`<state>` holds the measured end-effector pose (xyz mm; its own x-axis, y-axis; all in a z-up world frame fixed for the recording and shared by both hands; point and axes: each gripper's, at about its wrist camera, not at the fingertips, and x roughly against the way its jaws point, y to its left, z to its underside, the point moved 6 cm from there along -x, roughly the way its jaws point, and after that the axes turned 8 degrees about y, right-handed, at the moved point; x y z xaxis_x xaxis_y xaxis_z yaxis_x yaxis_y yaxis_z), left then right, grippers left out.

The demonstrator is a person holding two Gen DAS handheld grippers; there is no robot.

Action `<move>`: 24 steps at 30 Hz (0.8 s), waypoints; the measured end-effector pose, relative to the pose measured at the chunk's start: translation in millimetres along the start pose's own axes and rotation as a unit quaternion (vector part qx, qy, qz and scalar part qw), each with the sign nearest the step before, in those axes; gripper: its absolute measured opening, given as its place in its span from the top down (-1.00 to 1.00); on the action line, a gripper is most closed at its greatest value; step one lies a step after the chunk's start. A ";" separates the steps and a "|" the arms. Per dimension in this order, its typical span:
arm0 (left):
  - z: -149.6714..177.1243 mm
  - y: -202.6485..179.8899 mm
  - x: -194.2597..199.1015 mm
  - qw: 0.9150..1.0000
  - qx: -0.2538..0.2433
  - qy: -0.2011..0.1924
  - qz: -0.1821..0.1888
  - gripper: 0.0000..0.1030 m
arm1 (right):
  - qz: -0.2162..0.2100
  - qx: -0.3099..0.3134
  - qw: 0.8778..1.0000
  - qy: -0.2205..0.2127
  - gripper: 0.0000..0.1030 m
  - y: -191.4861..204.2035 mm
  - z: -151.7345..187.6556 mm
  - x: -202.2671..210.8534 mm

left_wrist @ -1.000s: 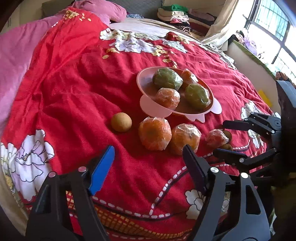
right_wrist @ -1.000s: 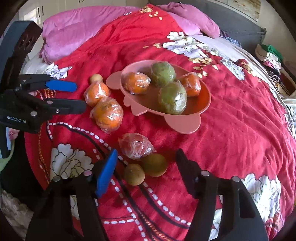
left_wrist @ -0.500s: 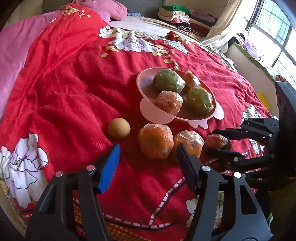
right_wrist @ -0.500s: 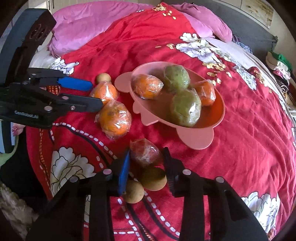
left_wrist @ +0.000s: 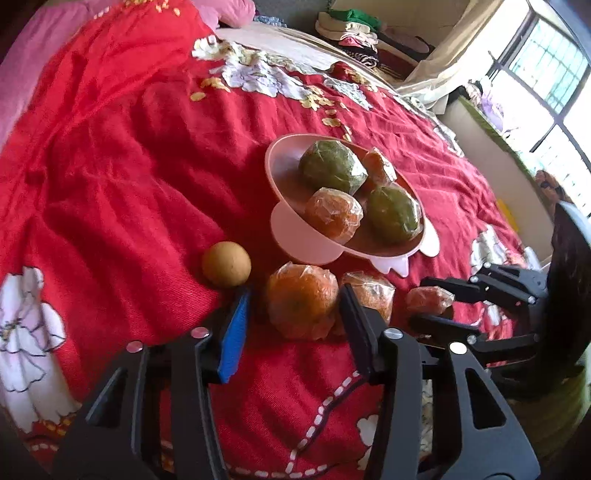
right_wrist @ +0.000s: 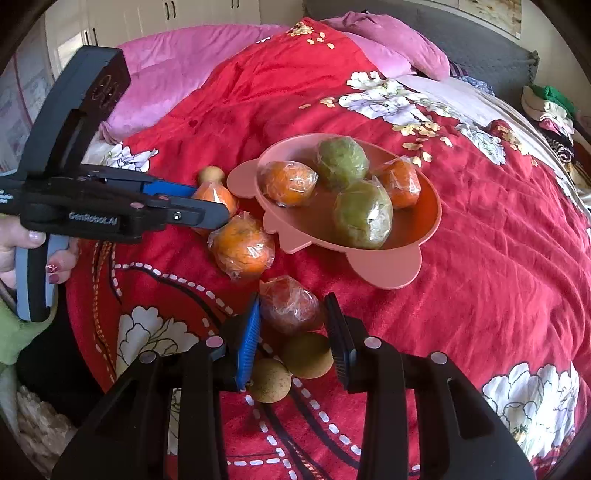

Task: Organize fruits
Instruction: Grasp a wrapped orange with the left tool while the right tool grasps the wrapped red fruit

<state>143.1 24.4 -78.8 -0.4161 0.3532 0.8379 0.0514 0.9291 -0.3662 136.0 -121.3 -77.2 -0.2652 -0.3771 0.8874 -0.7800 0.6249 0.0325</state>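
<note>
A pink bowl [left_wrist: 284, 166] [right_wrist: 428, 221] on the red bedspread holds several plastic-wrapped fruits, orange and green. My left gripper [left_wrist: 293, 306] is open, its fingers on either side of a wrapped orange [left_wrist: 301, 304] that lies on the bedspread. My right gripper [right_wrist: 291, 314] has its fingers close around a small wrapped reddish fruit [right_wrist: 290, 304], also seen in the left wrist view [left_wrist: 428, 299]; contact is not clear. A second wrapped orange [right_wrist: 242, 247] [left_wrist: 371, 295] lies between them.
A round brown fruit [left_wrist: 226, 264] lies left of my left gripper. Two more brown fruits [right_wrist: 306, 354] [right_wrist: 269, 380] lie under my right gripper. Pink pillows [right_wrist: 391, 48] and folded clothes [left_wrist: 351, 26] are at the far end of the bed.
Both grippers moved forward and down. The left now straddles the wrapped orange. The right narrowed around the small reddish fruit.
</note>
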 end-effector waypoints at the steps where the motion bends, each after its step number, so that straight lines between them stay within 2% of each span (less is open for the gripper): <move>1: -0.3 0.6 -0.4 1.000 0.002 0.001 0.006 0.32 | 0.000 -0.002 1.000 -0.001 0.36 -0.3 -0.1 0.5; 8: 1.3 0.3 3.0 1.000 0.007 -0.004 0.019 0.36 | 0.000 -0.011 1.000 -0.012 0.36 -1.5 -1.3 6.1; 24: -0.3 -21.0 39.0 0.999 -0.024 -0.038 0.005 0.36 | -0.003 -0.036 0.998 -0.045 0.37 -14.2 -5.2 31.0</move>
<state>126.0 18.7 -38.4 -0.4828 0.3550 0.8006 0.0986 0.9304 -0.3531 141.8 -138.3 -47.7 -0.3132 -0.4390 0.8421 -0.7402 0.6684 0.0732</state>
